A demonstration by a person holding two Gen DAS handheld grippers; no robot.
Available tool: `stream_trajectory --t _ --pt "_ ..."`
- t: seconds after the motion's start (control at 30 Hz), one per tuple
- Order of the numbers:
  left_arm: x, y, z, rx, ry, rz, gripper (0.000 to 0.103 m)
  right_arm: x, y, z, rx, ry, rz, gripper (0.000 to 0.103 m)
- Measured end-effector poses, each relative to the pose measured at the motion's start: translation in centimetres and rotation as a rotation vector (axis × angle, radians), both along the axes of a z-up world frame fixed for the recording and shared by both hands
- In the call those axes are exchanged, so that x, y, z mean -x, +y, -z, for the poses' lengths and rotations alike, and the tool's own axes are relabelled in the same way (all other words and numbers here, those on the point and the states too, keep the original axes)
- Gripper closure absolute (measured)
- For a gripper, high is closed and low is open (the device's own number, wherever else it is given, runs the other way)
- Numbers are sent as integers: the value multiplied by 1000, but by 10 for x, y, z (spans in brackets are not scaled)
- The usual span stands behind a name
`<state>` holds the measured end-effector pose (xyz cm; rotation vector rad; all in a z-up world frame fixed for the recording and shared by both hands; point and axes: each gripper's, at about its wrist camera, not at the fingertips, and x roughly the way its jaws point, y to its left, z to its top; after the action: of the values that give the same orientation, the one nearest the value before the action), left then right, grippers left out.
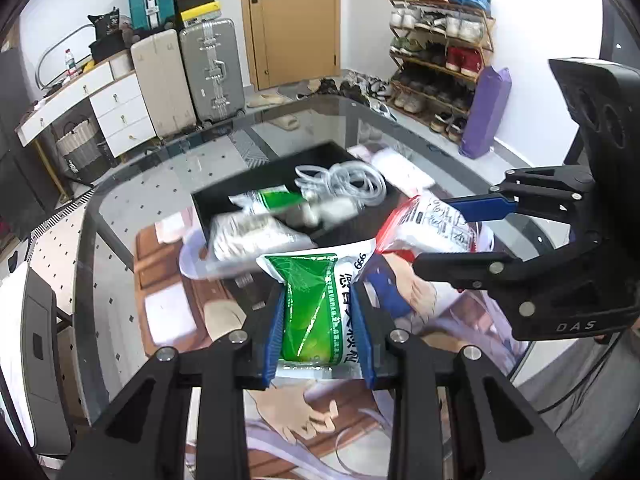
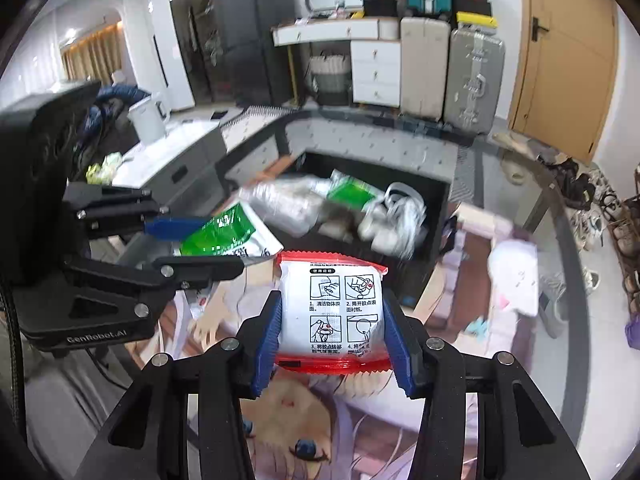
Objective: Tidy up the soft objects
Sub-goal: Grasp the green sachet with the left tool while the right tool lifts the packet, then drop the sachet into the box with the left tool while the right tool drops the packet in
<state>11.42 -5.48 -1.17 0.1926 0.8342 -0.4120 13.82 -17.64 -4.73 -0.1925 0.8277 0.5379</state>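
Observation:
My left gripper (image 1: pixel 318 300) is shut on a green and white soft packet (image 1: pixel 310 308) and holds it above the table, just short of the black box (image 1: pixel 362 224). My right gripper (image 2: pixel 332 312) is shut on a red-edged white packet (image 2: pixel 332 312), also near the box (image 2: pixel 434 216). Each gripper shows in the other view: the right one (image 1: pixel 444 232) with the red packet (image 1: pixel 428 224), the left one (image 2: pixel 216 244) with the green packet (image 2: pixel 224 236). The box holds a coiled white cable (image 1: pixel 352 180), a green packet (image 1: pixel 276 200) and clear-wrapped bundles (image 1: pixel 256 236).
A white soft pack (image 2: pixel 514 276) lies on the printed mat (image 2: pixel 400 412) to the right of the box. The glass table's dark rim (image 1: pixel 460 148) curves behind. Suitcases (image 1: pixel 212 68), white drawers (image 1: pixel 120 116), a shoe rack (image 1: pixel 440 60) and a door (image 1: pixel 294 20) stand beyond.

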Motion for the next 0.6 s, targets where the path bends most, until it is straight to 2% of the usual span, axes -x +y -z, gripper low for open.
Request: stream_trajectory --t 0.23,0.37,0.6 --pt "-23 -1 -18 19 -48 -45 73 -16 6 -19 -2 -66 46 54" --pt "-44 2 -19 40 -46 -85 73 -38 8 -20 -9 -86 67 55" --pt "-83 5 -2 31 -16 -143 73 -75 15 -5 -13 -36 112 54"
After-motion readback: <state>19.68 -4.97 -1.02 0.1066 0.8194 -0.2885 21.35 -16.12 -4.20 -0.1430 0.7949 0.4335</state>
